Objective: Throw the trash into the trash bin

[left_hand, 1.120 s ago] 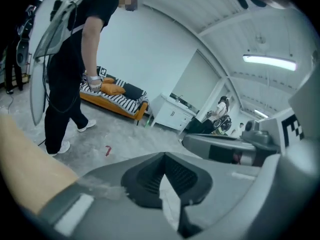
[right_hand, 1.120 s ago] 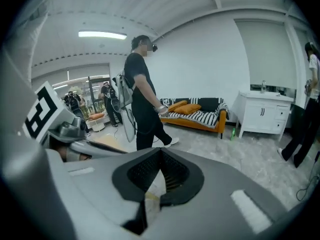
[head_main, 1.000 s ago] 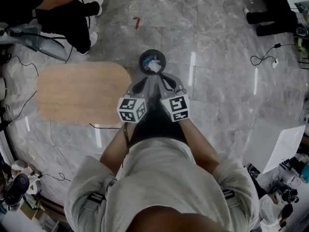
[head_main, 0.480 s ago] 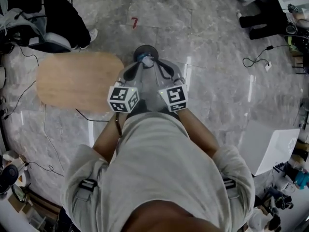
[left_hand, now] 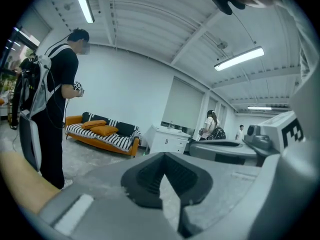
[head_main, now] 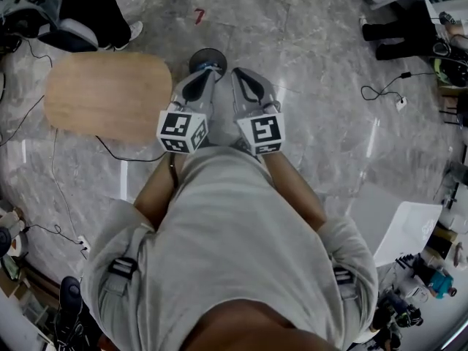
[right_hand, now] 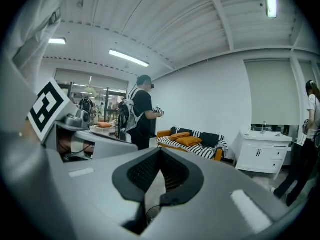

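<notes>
The person's grey-shirted torso (head_main: pixel 234 247) fills the lower part of the head view. In front of it the left gripper (head_main: pixel 210 72) and the right gripper (head_main: pixel 238 73) are held side by side, close but apart. Both point away from the body, and their marker cubes (head_main: pixel 181 130) are toward the person. Each gripper's own view shows its dark pads (left_hand: pixel 147 179) meeting at the tips with nothing between them, so both sets of jaws are closed and empty. Just past the left gripper's tip the trash bin (head_main: pixel 202 55), dark and round, stands on the marble floor (head_main: pixel 314 57), beside the right end of a wooden table (head_main: pixel 110 97). Its contents cannot be made out. A black cable (head_main: pixel 121 156) trails over the floor along the table's near edge. Farther off, at the floor's far left corner, stands a person in black (head_main: pixel 102 9). The gripper views show an orange striped sofa (left_hand: pixel 102 131) and a white cabinet (right_hand: pixel 262 151) by the far wall
</notes>
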Demonstrator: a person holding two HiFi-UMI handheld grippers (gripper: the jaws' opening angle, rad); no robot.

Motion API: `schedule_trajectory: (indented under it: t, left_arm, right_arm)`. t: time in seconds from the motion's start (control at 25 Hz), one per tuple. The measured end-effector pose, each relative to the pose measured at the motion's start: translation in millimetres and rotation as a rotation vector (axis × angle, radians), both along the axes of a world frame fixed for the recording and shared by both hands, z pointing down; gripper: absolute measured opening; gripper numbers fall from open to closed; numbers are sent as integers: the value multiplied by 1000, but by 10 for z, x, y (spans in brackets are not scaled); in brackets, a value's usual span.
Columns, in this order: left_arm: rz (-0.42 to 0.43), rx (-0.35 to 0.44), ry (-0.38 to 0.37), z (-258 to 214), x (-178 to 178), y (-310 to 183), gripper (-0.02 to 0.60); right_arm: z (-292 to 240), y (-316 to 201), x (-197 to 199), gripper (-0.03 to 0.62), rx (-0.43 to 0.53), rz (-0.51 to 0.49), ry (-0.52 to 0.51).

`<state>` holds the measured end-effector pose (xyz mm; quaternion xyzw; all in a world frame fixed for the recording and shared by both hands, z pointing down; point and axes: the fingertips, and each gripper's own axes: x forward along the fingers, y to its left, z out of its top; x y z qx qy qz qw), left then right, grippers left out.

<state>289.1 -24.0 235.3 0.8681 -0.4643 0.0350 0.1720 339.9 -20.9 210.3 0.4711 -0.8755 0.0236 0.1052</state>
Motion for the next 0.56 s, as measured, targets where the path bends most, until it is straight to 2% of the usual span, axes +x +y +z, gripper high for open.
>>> schedule_trajectory:
  t: [0.28,0.56]
  left_arm:
    - [-39,12,-33,-79,134,207,18]
    - [-73,14,-65,-42,289,304,18]
  right_arm:
    - [-168,174,131,6,44,-42,-33]
    - [-122,295,356,6,41,-48,-78]
